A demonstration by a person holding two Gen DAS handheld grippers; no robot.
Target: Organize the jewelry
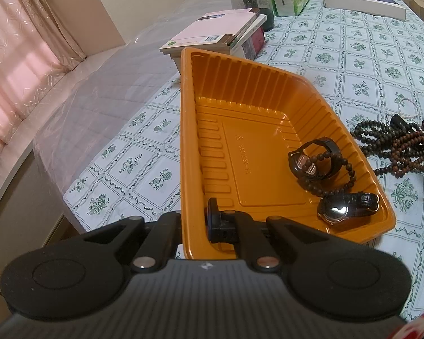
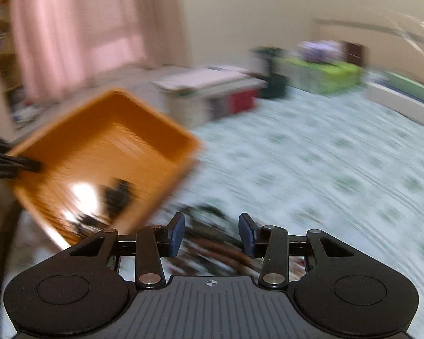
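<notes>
Left gripper (image 1: 196,226) clamped tight on the near rim of the orange tray (image 1: 189,147), pinning the thin plastic wall between its pads. Inside the tray, toward its right corner: one black watch (image 1: 313,155), a dark bead bracelet (image 1: 333,175) looped over it, and a second watch (image 1: 347,206) with a shiny face. Further right, outside the tray on the green-patterned tablecloth (image 1: 367,65), a heap of dark and reddish bead strands (image 1: 395,147), with a pale bracelet (image 1: 408,108) lying beyond it. Right gripper (image 2: 211,234) hanging over that heap with jaws parted midway, nothing between them, the view heavily blurred.

Likely trouble: tangled strands, so closing on one loop may drag neighbours along or drop part of the pile short of the tray. Thin tray wall may flex or tip under the left clamp, sliding the watches.
</notes>
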